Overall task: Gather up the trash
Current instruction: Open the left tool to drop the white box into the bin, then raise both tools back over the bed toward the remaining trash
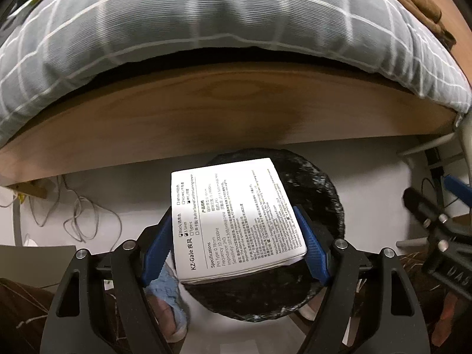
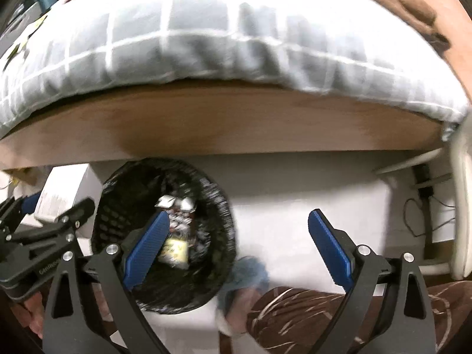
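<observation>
Jaws, left: the left gripper [image 1: 236, 244] squeezes the white printed cardboard box [image 1: 236, 221] between its blue pads, one on each side.
Jaws, right: the right gripper [image 2: 239, 250] stands wide apart with nothing in between.
Box: it hangs right over the round black bin with a black bag in it [image 1: 312, 194].
Bin: it stands on the white floor [image 2: 295, 206], just in front of the wooden bed frame [image 1: 224, 112].
Inside the bin: some small wrappers [image 2: 174, 224] lie at the bottom.
Foot: a blue slipper [image 2: 250, 268] sits just beside the bin.
Behind the bin: a grey quilt with white lines [image 1: 188, 20] lies on the bed frame.
Done: I think some trash is already in.
Left to do: let the box go so it drops in the bin.
</observation>
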Demonstrator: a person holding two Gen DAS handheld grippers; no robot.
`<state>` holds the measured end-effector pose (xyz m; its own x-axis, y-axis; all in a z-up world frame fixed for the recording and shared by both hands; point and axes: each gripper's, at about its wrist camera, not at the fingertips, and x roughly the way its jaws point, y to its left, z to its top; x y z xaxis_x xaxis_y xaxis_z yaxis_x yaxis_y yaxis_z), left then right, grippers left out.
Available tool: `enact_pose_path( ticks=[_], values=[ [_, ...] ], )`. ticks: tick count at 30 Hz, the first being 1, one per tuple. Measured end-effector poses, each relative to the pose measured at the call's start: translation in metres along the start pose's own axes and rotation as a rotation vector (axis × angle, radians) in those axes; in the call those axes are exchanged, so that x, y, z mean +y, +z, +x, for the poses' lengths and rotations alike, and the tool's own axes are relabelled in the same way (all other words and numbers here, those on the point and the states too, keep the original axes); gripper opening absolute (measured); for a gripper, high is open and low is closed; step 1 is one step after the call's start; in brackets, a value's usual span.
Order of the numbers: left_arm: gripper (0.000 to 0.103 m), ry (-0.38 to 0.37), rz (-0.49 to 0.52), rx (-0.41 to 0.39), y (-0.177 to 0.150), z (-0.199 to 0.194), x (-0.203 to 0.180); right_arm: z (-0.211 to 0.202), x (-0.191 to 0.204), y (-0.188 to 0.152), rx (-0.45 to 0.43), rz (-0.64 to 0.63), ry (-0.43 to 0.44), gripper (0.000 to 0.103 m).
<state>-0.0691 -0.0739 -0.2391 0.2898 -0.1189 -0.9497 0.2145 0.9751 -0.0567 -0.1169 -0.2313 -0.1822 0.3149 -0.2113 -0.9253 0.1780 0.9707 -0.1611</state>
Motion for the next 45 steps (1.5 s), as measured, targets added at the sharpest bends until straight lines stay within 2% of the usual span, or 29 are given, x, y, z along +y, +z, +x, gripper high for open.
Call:
enact_pose_path(
  ticks=[6, 11, 12, 15, 22, 29, 32, 36, 45],
  values=[
    [0.075, -0.016, 0.047, -0.006, 0.002, 0.000, -0.023, 0.000, -0.021, -0.003, 0.000, 0.041, -0.025, 0.092],
    [0.076, -0.003, 0.071, -0.020, -0.001, 0.003, -0.028, -0.002, -0.020, -0.002, -0.018, 0.029, -0.029, 0.092],
    [0.077, 0.006, 0.075, -0.026, -0.001, 0.004, -0.029, -0.002, -0.018, -0.002, -0.021, 0.025, -0.029, 0.092],
    [0.093, 0.019, 0.070, -0.038, -0.001, 0.001, -0.028, -0.004, -0.013, -0.002, -0.027, 0.010, -0.027, 0.092],
    [0.096, 0.067, 0.055, -0.080, 0.003, -0.010, -0.012, -0.007, 0.003, 0.001, -0.043, -0.028, -0.013, 0.092],
    [0.096, 0.104, -0.001, -0.153, 0.010, -0.042, 0.020, -0.035, 0.029, 0.017, -0.136, -0.064, 0.031, 0.092],
    [0.096, 0.094, -0.032, -0.197, 0.014, -0.065, 0.033, -0.050, 0.038, 0.024, -0.178, -0.073, 0.043, 0.092],
    [0.096, 0.122, -0.062, -0.248, 0.021, -0.091, 0.049, -0.074, 0.047, 0.037, -0.253, -0.079, 0.059, 0.092],
    [0.096, 0.133, -0.124, -0.362, 0.040, -0.142, 0.078, -0.113, 0.045, 0.071, -0.381, -0.044, 0.079, 0.092]
  ],
)
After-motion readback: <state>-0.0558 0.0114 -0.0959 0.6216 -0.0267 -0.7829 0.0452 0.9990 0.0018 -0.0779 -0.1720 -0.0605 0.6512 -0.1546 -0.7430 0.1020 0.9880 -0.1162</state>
